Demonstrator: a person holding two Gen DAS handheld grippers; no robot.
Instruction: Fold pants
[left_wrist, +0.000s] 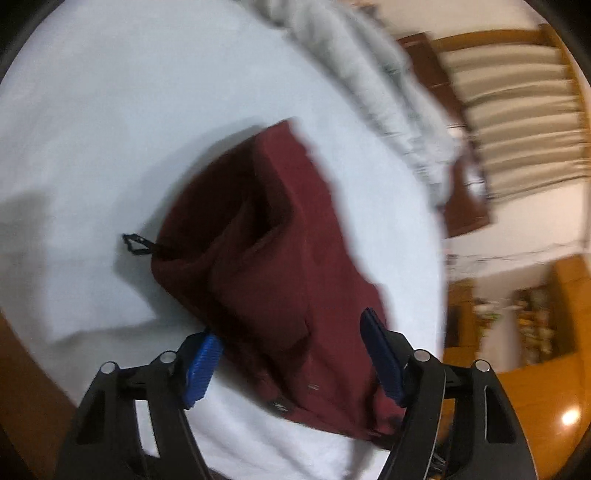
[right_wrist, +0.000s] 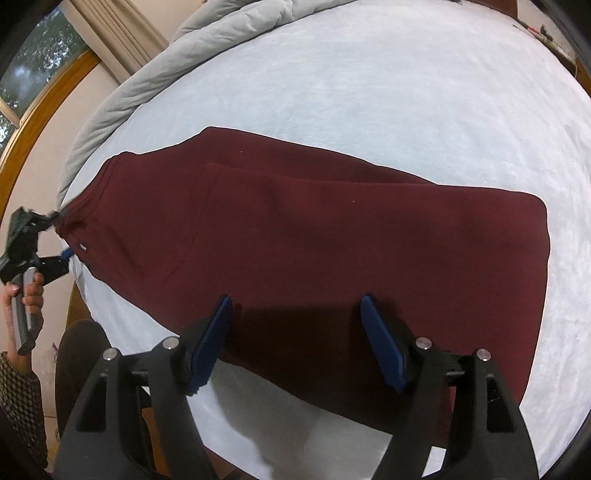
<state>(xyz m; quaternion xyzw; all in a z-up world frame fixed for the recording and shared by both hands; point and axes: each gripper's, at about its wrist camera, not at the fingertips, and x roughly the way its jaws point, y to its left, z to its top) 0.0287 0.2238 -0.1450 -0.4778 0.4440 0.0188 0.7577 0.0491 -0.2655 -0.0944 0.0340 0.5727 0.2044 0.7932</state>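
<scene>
Dark red pants (right_wrist: 314, 236) lie flat on a white sheet, folded lengthwise, waistband to the left. My right gripper (right_wrist: 295, 306) is open just above their near edge, holding nothing. My left gripper (left_wrist: 291, 325) is open over the waistband end of the pants (left_wrist: 266, 258), with a button and black drawstring visible; the view is blurred. It also shows in the right wrist view (right_wrist: 62, 254) at the pants' left end, held by a hand.
The white bed sheet (right_wrist: 369, 92) covers the surface. A grey duvet (right_wrist: 155, 74) is bunched along the far left edge. Curtains (left_wrist: 517, 122), a wooden bed frame and a wooden floor (left_wrist: 535, 398) lie beyond the bed.
</scene>
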